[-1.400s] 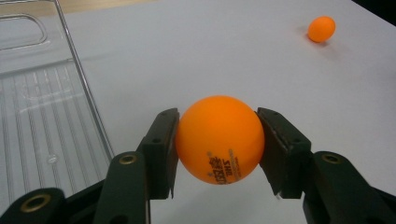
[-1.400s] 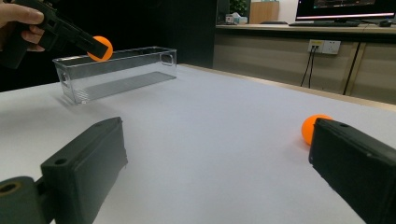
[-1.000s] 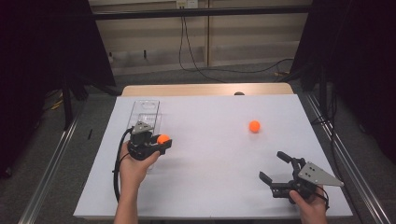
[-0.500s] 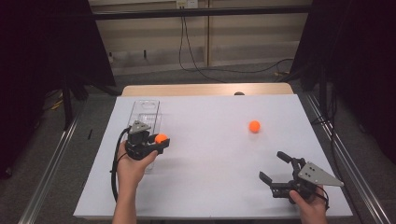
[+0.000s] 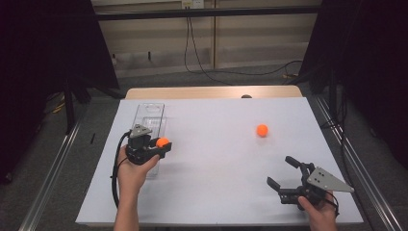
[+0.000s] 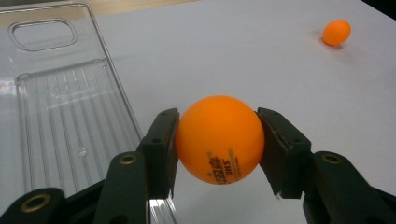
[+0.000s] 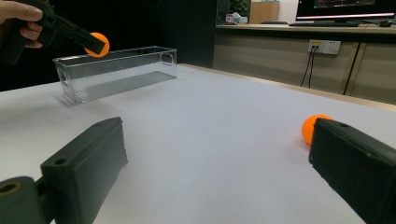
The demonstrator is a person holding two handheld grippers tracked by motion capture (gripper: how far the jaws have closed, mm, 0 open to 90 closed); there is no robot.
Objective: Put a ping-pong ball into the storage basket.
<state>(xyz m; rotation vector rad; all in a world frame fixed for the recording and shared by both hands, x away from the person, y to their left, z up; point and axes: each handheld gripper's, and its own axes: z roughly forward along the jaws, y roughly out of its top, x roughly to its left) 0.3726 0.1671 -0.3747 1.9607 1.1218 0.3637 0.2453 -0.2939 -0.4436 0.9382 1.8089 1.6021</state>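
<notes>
A: Seen from the high view: white worktop (image 5: 216, 159), clear tray (image 5: 149, 115) at left, loose orange ball (image 5: 261, 130) right of centre.

B: Left gripper view adds printed lettering on the held ball (image 6: 218, 139). Left claw (image 5: 162, 144) clamped on it, beside the tray's right wall.

A: Right claw (image 5: 284, 173) at lower right, spread wide, holding nothing. Plenty of bare worktop between.

1 ball (image 5: 261, 130) lies on the table (image 5: 216, 192), well right of the bin (image 5: 149, 115).
</notes>
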